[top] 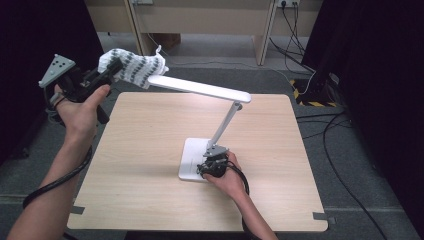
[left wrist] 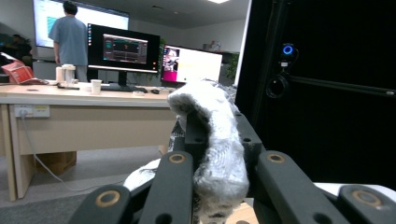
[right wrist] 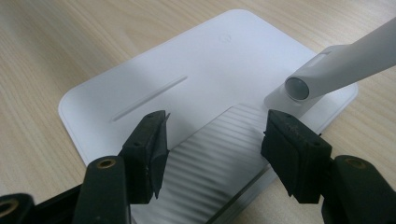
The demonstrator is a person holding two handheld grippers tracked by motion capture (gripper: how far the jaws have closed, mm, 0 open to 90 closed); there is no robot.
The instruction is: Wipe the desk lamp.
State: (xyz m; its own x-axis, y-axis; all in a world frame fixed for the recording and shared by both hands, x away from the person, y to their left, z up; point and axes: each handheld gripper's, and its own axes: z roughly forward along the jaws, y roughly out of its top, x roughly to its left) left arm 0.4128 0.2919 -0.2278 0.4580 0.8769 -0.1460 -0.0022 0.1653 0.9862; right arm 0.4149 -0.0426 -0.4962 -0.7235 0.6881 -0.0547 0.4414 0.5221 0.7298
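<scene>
Lamp wiping is what's going on, and the lamp sits on the right half of the table, its white base flat on the wood and its long flat head sticking out left, past the table's far-left corner.

Starting at the left: the left gripper is up in the air off that corner, jaws pinched tight on a grey-and-white knitted cloth. In the left gripper view the cloth is bunched between the jaws and bulges out the top. It's just beside the tip of the lamp head, maybe touching; can't tell.

My worry is leverage. That head is a long thin bar on a skinny arm, so any downward or sideways push at the far tip could fold the hinge or tip the whole lamp. A loose knit could also snag on the head's corner, or slide out of the pinch, since only a wad is held.

Moving right, the right gripper is down at the base, near the foot of the arm. In the right gripper view its jaws stand spread, nothing between the pads, just hovering over the ribbed patch on the base. So I'd say nothing is actually pinning the lamp yet, and if it does press, the pads may skid on smooth plastic.

Around it: a desk with monitors and a person standing beyond, cables on the floor at right. Nothing on the table blocks the stroke.
</scene>
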